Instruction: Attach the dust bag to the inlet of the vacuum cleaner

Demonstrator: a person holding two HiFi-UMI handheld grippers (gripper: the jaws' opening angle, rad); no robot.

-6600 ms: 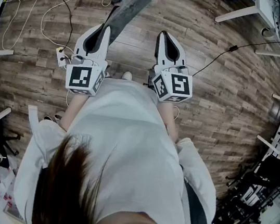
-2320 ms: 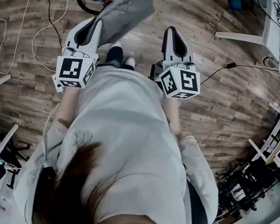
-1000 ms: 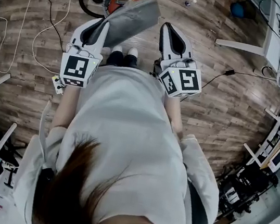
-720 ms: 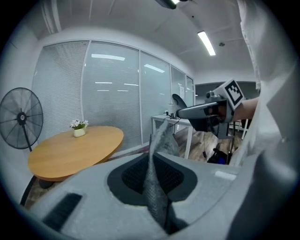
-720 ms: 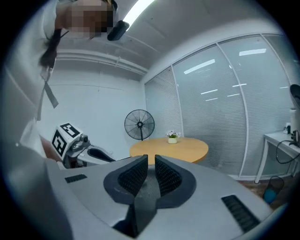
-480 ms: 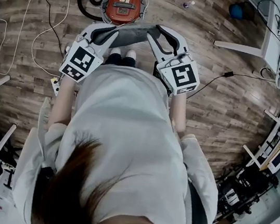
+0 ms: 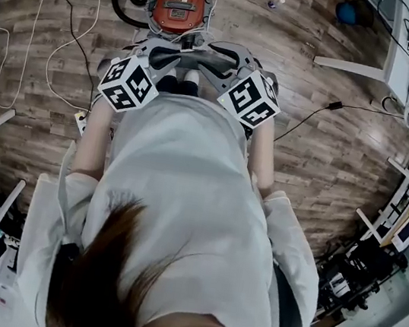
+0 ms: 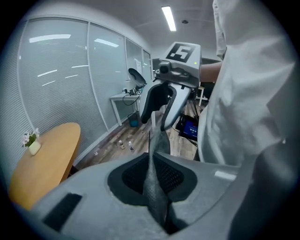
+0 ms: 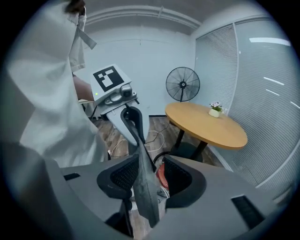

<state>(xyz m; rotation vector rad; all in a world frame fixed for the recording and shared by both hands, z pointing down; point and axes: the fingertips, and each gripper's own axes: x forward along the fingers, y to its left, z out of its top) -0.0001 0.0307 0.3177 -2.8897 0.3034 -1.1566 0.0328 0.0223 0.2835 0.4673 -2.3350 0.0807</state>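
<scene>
At the far left a white cable [image 7: 67, 18] is seen looped over the wooden floor [image 7: 328, 163]. The left gripper [image 8: 154, 161] is clenched on one edge of the grey dust bag [image 8: 158, 140], with the fabric pinched flat between its pads. From there the dust bag is stretched across in front of the person to the other gripper, in the air just above the red vacuum cleaner [image 7: 182, 5] (which stands on the floor beyond the person's feet). No contact between dust bag and vacuum cleaner can be made out. At the right, the right gripper [image 9: 152, 171] is released: its jaws have just been opening, and the far edge of the dust bag hangs between them, a gap showing on one side.
</scene>
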